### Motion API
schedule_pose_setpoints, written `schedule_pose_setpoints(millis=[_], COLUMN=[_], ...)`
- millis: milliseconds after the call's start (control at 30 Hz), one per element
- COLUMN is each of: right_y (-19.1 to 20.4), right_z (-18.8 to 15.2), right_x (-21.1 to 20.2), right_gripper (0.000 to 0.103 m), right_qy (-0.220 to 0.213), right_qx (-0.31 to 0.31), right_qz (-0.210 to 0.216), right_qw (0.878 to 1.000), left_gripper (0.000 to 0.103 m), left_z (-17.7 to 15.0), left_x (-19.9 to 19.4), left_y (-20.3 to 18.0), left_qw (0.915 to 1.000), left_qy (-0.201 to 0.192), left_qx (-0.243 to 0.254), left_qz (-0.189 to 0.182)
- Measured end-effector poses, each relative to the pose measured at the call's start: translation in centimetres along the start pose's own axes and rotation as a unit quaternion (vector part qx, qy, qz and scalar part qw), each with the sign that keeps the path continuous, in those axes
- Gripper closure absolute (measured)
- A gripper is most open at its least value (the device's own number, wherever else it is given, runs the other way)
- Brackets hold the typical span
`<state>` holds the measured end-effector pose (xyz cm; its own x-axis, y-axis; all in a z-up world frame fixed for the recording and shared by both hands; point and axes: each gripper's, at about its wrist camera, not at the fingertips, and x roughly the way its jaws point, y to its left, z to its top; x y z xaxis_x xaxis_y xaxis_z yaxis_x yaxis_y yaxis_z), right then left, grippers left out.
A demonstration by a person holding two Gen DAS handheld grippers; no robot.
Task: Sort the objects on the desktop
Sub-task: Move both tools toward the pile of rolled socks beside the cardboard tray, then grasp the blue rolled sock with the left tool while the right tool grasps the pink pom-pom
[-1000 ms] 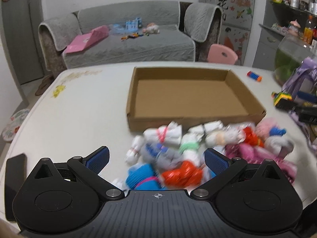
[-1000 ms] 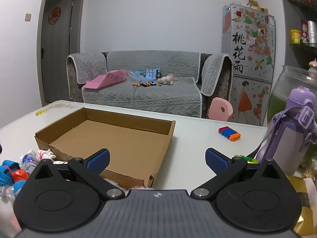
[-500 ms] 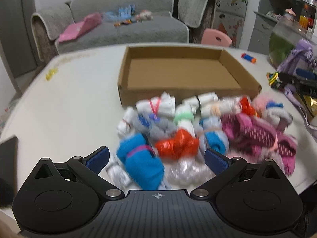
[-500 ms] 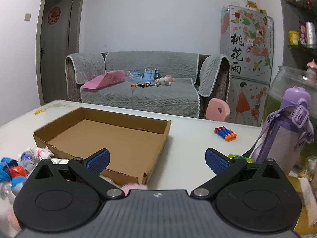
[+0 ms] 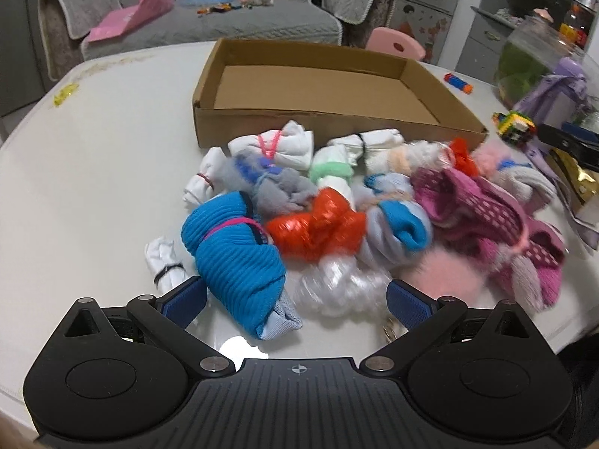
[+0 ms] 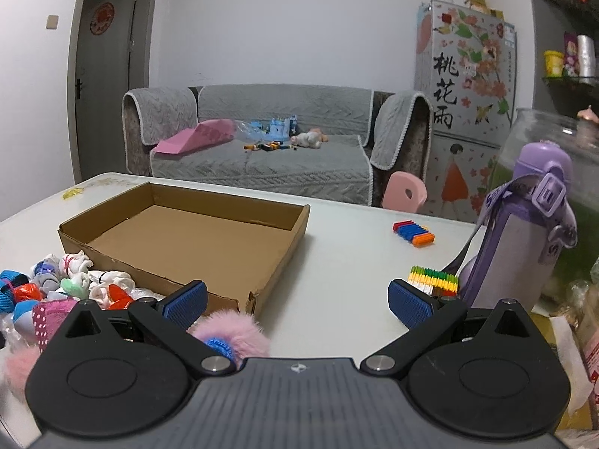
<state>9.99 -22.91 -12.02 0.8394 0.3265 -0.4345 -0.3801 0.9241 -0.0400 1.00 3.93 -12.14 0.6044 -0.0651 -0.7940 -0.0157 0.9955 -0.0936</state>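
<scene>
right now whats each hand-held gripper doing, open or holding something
Left hand-held gripper: open, holding nothing, over the near end of the blue sock bundle.
Right hand-held gripper: open, holding nothing.

Background clutter, non-task only.

Grey sofa (image 6: 280, 149) behind the table, carrying a pink wedge-shaped item (image 6: 198, 138), a blue toy castle (image 6: 279, 129) and a small plush (image 6: 309, 138). Pink child's chair (image 6: 406, 192) between sofa and table edge. Fridge (image 6: 466, 112) right of the sofa, with blossom decals and Chinese characters. Dark door (image 6: 101, 75) at left, round red sticker on it. Purple water bottle (image 6: 524, 232) with strap stands at the table's right side; large glass jar (image 5: 531, 60) with green contents behind it.
</scene>
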Motion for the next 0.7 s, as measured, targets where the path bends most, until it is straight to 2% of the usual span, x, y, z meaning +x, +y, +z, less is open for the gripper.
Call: schedule_pose_setpoints(millis=[100,233,300,367,400,433,500,567,633,700], right_y=[0.1,0.3,0.4,0.6,0.6,0.6,0.7,0.8,0.8,0.8], right_z=[-0.1,-0.5,-0.7,-1.0,-1.0,-1.0,-1.0,-0.9,-0.9,-0.9], right_x=[0.3,0.5,0.6,0.6,0.6,0.7,0.9,1.1,1.2,1.3], right_gripper=[0.000,0.000,0.000,0.000,0.000,0.000,0.000,0.000,0.000,0.000], right_qy=[0.006,0.011,0.013,0.016,0.018,0.021,0.026,0.030,0.033,0.038], right_qx=[-0.001,-0.006,-0.009,-0.010,-0.010,-0.010,-0.010,-0.011,-0.008,-0.001], right_qz=[0.000,-0.003,-0.009,-0.010,-0.009,-0.006,-0.004,-0.002,0.000,0.003], right_qw=[1.000,1.000,1.000,1.000,1.000,1.000,1.000,0.999,0.999,0.999], left_gripper=[0.000,0.000,0.000,0.000,0.000,0.000,0.000,0.000,0.000,0.000], left_z=[0.6,0.8,0.5,0.1,0.1,0.4,1.0,1.3,1.4,1.5], left_x=[1.2,1.4,1.3,1.5,1.6,1.6,1.7,2.0,2.2,2.4], left_y=[1.2,4.1,5.9,7.5,7.9,7.8,6.4,4.8,4.2,4.1], left_qw=[0.9997,0.9938,0.9844,0.9703,0.9690,0.9725,0.9866,0.9951,0.9973,0.9975], left_qy=[0.011,-0.001,-0.018,-0.036,-0.039,-0.037,-0.033,-0.028,-0.027,-0.030], left_qx=[-0.022,-0.089,-0.134,-0.178,-0.183,-0.173,-0.125,-0.079,-0.058,-0.058], left_qz=[-0.004,-0.066,-0.113,-0.160,-0.162,-0.151,-0.099,-0.053,-0.036,-0.029])
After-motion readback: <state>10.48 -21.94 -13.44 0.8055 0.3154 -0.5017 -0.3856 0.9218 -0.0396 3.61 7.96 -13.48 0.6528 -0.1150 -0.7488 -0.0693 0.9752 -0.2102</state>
